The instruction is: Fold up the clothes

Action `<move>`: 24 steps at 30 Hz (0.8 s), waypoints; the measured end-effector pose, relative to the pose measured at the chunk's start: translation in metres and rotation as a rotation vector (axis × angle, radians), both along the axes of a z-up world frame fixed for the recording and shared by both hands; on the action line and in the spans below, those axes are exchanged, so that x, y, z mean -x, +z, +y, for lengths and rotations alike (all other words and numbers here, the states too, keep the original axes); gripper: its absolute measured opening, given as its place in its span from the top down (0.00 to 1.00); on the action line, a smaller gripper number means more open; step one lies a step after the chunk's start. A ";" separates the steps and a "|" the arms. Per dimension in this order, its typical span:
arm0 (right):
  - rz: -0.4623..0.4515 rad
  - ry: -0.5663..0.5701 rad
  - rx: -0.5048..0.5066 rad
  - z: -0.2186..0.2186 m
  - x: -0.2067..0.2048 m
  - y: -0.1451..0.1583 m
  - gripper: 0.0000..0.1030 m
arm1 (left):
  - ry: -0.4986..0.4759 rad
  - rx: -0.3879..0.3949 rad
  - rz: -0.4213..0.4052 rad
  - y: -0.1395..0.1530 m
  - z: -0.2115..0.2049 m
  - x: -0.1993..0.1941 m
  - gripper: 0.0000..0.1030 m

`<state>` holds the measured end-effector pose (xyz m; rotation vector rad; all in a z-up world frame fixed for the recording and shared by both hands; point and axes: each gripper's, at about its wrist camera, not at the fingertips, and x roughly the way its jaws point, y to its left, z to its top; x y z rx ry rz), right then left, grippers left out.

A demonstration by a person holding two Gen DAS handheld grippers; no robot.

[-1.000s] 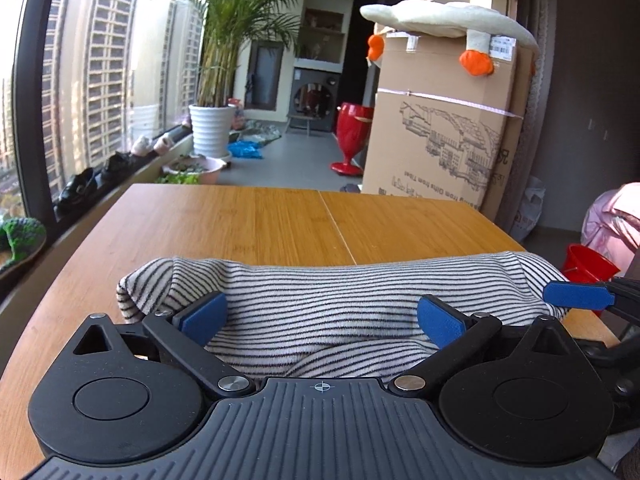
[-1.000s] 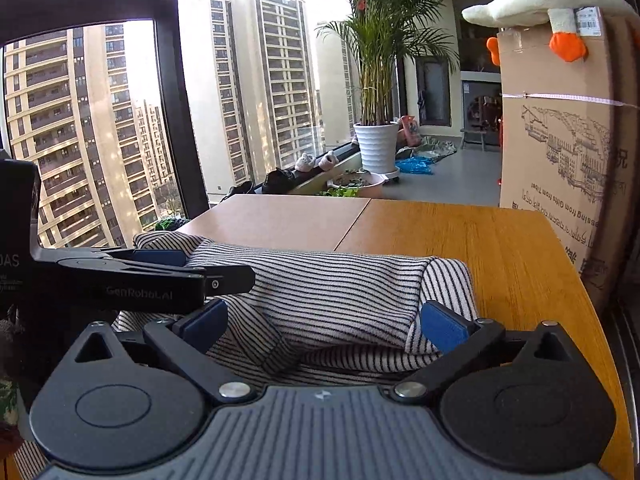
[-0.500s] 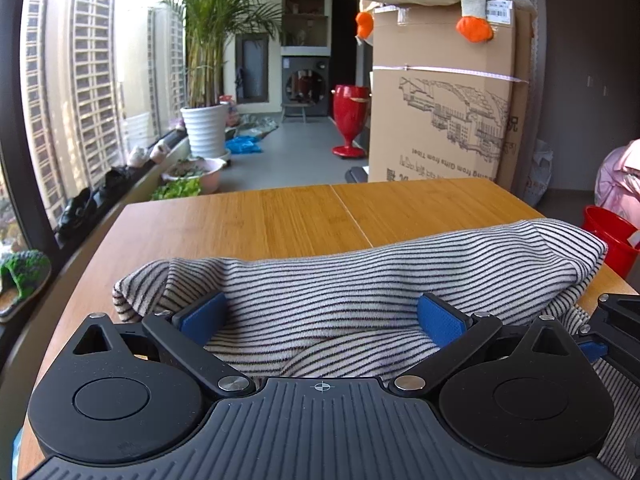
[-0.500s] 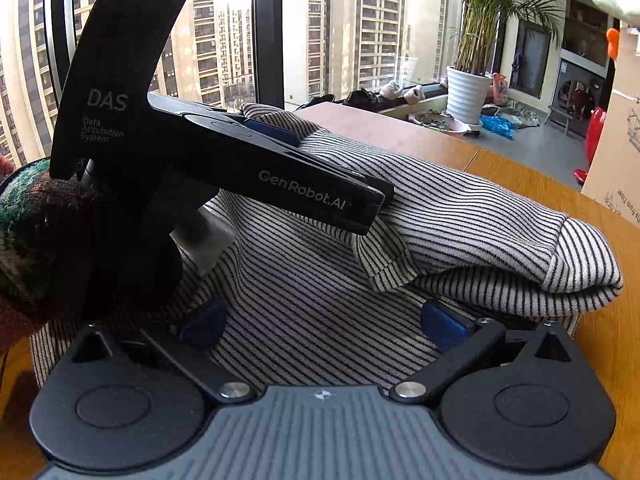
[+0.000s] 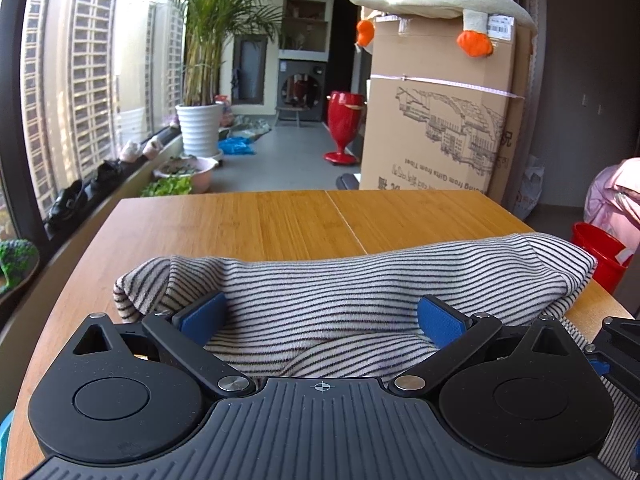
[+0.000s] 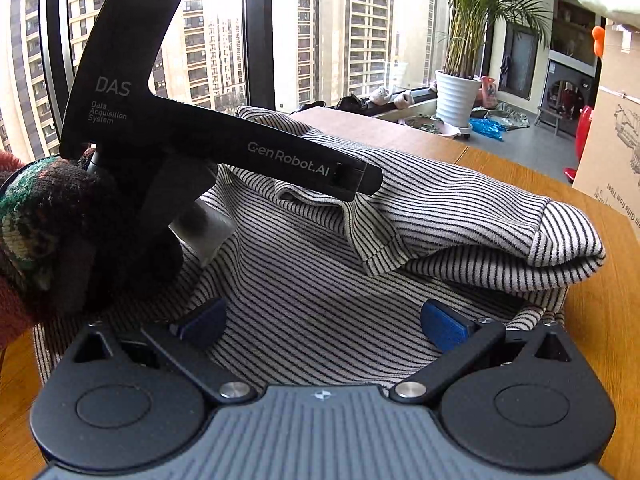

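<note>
Garment (image 6: pixel 420 216), black-and-white striped, lies folded double.

Beyond the black-and-white striped folded garment (image 5: pixel 360 284), the bare wooden tabletop (image 5: pixel 280 220) is lying open right to its far edge. To the garment's right, a strip of bare wood (image 6: pixel 600 320) is showing. Over the garment's left part, the black left gripper (image 6: pixel 352 180) is lying across, with a knitted-sleeved hand (image 6: pixel 36 220) blocking that side.
</note>
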<state>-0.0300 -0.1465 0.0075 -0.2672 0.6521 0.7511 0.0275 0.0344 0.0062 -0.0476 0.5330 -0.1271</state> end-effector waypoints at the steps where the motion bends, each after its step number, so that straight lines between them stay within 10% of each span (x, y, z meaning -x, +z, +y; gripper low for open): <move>1: 0.000 0.000 0.000 0.000 0.000 0.000 0.00 | 0.000 -0.001 0.000 0.000 0.000 0.000 0.00; 24: 0.001 -0.001 -0.001 0.001 0.002 0.001 0.00 | -0.009 0.043 -0.009 -0.003 0.010 0.008 0.00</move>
